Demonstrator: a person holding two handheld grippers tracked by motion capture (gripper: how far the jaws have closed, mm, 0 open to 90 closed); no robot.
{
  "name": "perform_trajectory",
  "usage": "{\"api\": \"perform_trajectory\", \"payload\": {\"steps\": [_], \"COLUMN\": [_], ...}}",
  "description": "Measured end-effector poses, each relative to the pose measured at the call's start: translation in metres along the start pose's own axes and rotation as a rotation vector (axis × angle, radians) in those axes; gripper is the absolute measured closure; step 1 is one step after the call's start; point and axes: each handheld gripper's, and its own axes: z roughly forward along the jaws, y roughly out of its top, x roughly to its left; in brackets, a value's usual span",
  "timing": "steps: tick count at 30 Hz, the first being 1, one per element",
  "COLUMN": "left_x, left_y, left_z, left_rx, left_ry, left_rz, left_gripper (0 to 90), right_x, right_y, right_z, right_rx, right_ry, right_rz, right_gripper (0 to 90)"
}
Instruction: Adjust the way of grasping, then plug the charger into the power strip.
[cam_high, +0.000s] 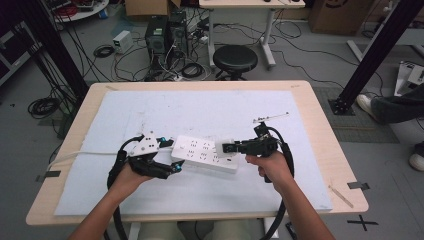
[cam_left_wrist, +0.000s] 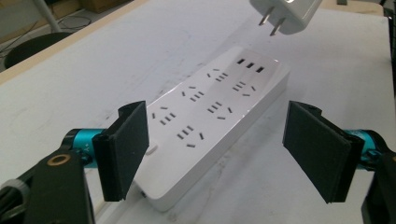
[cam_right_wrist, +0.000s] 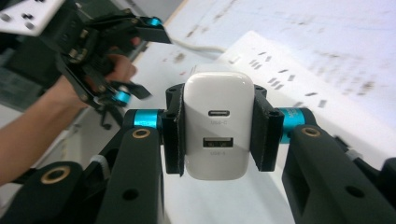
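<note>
A white power strip (cam_high: 206, 153) lies on the white mat, its sockets facing up (cam_left_wrist: 212, 109). My left gripper (cam_high: 172, 156) stands open at the strip's left end, its black pads (cam_left_wrist: 126, 149) spread to either side of that end without touching it. My right gripper (cam_high: 227, 147) is shut on a white USB charger (cam_right_wrist: 218, 131), which hangs just above the strip's right end. The charger's two prongs (cam_left_wrist: 272, 24) point down toward the strip. Its USB ports face the right gripper view's camera.
The strip's white cable (cam_high: 82, 155) runs off the table's left edge. A thin metal rod (cam_high: 270, 118) lies on the mat behind my right gripper. The wooden table (cam_high: 320, 120) borders the mat; a stool (cam_high: 235, 59) and cables stand beyond.
</note>
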Motion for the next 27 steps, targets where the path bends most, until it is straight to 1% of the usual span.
{"api": "perform_trajectory", "payload": {"steps": [7, 8, 9, 10, 11, 13, 15, 19, 22, 23, 25, 27], "left_x": [0.010, 0.011, 0.011, 0.013, 0.013, 0.014, 0.015, 0.014, 0.015, 0.016, 0.016, 0.017], "left_y": [-0.006, -0.007, -0.007, -0.008, -0.008, -0.009, -0.009, -0.010, -0.011, -0.011, -0.012, -0.013], "left_z": [-0.014, -0.016, -0.017, -0.019, -0.020, -0.021, -0.022, -0.024, -0.026, -0.026, -0.026, -0.027], "left_rx": [-0.015, -0.015, -0.025, -0.021, -0.023, -0.028, -0.028, -0.028, -0.025, -0.030, -0.033, -0.033], "left_ry": [0.052, 0.059, 0.064, 0.069, 0.072, 0.078, 0.082, 0.085, 0.090, 0.091, 0.094, 0.097], "left_rz": [-0.032, -0.034, -0.044, -0.044, -0.045, -0.050, -0.054, -0.052, -0.056, -0.065, -0.069, -0.068], "left_gripper": [22.7, 22.7, 22.7, 22.7, 22.7, 22.7, 22.7, 22.7, 22.7, 22.7, 22.7, 22.7], "right_x": [-0.003, -0.003, -0.004, -0.004, -0.003, -0.003, -0.001, 0.000, 0.001, 0.002, 0.004, 0.006], "right_y": [-0.004, -0.004, -0.004, -0.005, -0.005, -0.006, -0.006, -0.007, -0.007, -0.007, -0.006, -0.005], "right_z": [-0.012, -0.014, -0.015, -0.016, -0.018, -0.021, -0.024, -0.027, -0.027, -0.027, -0.028, -0.028], "right_rx": [0.010, 0.015, 0.018, 0.025, 0.031, 0.031, 0.037, 0.044, 0.064, 0.069, 0.090, 0.107], "right_ry": [-0.066, -0.076, -0.088, -0.098, -0.114, -0.118, -0.136, -0.153, -0.172, -0.179, -0.202, -0.213], "right_rz": [-0.039, -0.048, -0.060, -0.075, -0.074, -0.106, -0.118, -0.149, -0.174, -0.187, -0.211, -0.238], "right_gripper": [63.7, 63.6, 63.6, 63.6, 63.6, 63.6, 63.6, 63.6, 63.6, 63.6, 63.6, 63.6]}}
